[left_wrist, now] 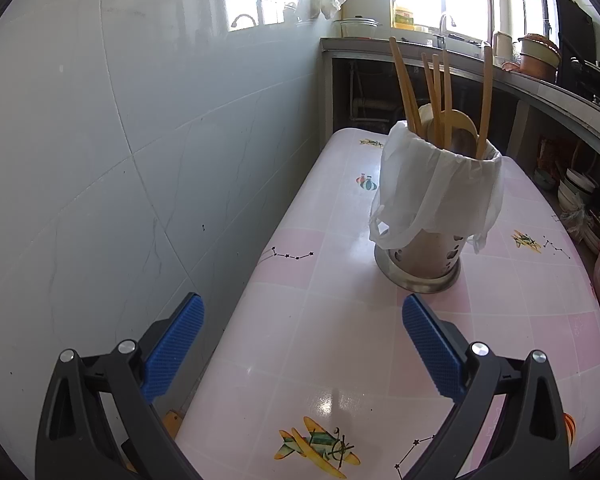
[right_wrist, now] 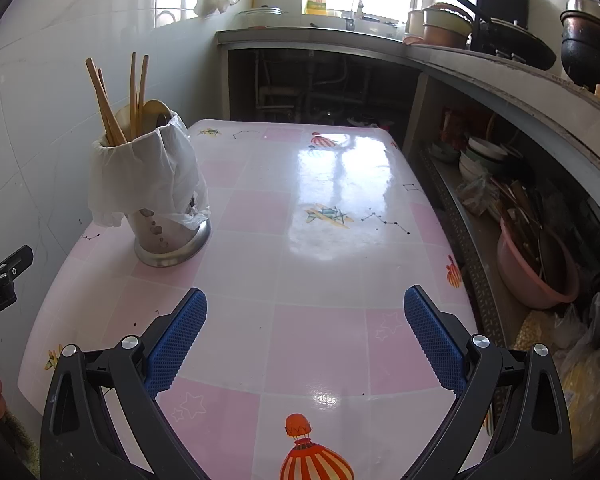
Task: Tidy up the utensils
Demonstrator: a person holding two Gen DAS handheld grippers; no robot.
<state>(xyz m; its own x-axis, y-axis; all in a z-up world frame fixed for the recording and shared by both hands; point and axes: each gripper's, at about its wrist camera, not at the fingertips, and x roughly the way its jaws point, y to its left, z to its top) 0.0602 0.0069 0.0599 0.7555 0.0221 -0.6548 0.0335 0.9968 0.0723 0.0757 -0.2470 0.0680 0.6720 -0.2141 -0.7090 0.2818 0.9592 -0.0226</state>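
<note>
A steel utensil holder [left_wrist: 420,256] stands upright on the pink checked table [left_wrist: 320,320], its rim wrapped in a white plastic bag [left_wrist: 436,188]. Several wooden chopsticks [left_wrist: 432,92] and wooden spoons [left_wrist: 456,124] stand in it. My left gripper [left_wrist: 302,328] is open and empty, low over the table's near left edge, short of the holder. In the right wrist view the holder [right_wrist: 168,236] stands at the table's left side with chopsticks [right_wrist: 134,96] in it. My right gripper [right_wrist: 306,324] is open and empty over the table's near part. The left gripper's finger [right_wrist: 8,268] shows at the far left.
A tiled wall [left_wrist: 100,160] runs along the table's left side. A counter [right_wrist: 460,56] with pots, a sink and a tap stands behind and to the right. Shelves under it hold bowls [right_wrist: 484,156] and a pink basin [right_wrist: 536,264]. Bags [right_wrist: 580,360] lie low right.
</note>
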